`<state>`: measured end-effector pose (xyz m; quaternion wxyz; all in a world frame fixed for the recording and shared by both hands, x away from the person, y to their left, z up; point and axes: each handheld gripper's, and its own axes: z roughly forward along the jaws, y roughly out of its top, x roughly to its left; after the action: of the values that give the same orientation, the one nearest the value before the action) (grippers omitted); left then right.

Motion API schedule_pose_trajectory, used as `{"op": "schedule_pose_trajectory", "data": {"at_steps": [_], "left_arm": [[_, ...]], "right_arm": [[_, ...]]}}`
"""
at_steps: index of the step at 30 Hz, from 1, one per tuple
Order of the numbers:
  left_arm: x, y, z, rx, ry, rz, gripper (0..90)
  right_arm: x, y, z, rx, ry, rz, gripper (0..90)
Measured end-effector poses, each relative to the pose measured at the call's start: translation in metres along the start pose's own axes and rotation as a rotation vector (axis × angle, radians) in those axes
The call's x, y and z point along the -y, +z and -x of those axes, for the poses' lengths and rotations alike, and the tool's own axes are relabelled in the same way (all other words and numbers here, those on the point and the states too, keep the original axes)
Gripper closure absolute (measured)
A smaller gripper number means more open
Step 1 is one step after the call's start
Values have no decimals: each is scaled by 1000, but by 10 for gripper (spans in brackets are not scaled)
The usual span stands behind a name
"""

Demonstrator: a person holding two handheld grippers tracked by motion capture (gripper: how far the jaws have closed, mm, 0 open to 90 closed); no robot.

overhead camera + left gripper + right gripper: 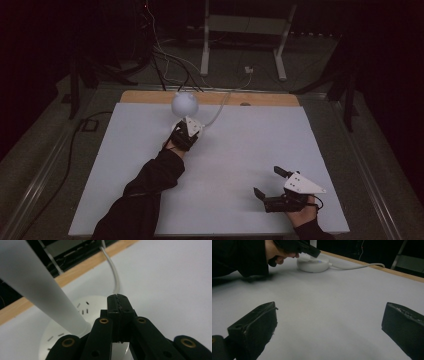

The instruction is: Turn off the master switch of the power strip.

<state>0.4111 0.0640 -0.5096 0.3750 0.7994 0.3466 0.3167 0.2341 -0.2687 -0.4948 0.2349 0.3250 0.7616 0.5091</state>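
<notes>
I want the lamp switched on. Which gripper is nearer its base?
Left. The left gripper, jaws shut, is right over the lamp base; the right gripper, open, rests far off at the table's near right.

Dim, murky frames; near foreground softly blurred.

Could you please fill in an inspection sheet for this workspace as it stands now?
Surface: white table top, wooden strip along far edge.
Job's things: white desk lamp, its round base near the far edge.
Clutter: nothing seen.
Grippers: left gripper shut, tips over the lamp base; right gripper open, low at the near right.
Cables: white lamp cord runs off the far edge.
Surroundings: dark floor, white frame legs, loose wires.
</notes>
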Motion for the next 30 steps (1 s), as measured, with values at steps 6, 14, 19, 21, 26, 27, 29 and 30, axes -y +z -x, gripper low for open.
{"op": "schedule_pose_trajectory", "data": {"at_steps": [6,14,19,21,26,27,29,30], "left_arm": [[3,8,0,-12,6,-18,900],[3,13,0,-32,10,-32,900],[3,13,-1,-36,0,-36,900],[4,13,0,-33,7,-31,900],[4,14,2,-26,21,-32,900],[4,15,2,-22,14,-36,900],[4,16,2,-35,15,-39,900],[4,16,3,-44,33,-42,900]], "right_arm": [[0,0,0,-1,0,0,3],[0,0,0,-4,-2,0,3],[0,0,0,-5,-4,-1,3],[0,0,0,-5,-4,-1,3],[0,0,-1,-8,-4,-3,3],[0,0,-1,-7,-5,-2,3],[0,0,-1,-8,-6,-2,3],[0,0,-1,-8,-6,-3,3]]}}
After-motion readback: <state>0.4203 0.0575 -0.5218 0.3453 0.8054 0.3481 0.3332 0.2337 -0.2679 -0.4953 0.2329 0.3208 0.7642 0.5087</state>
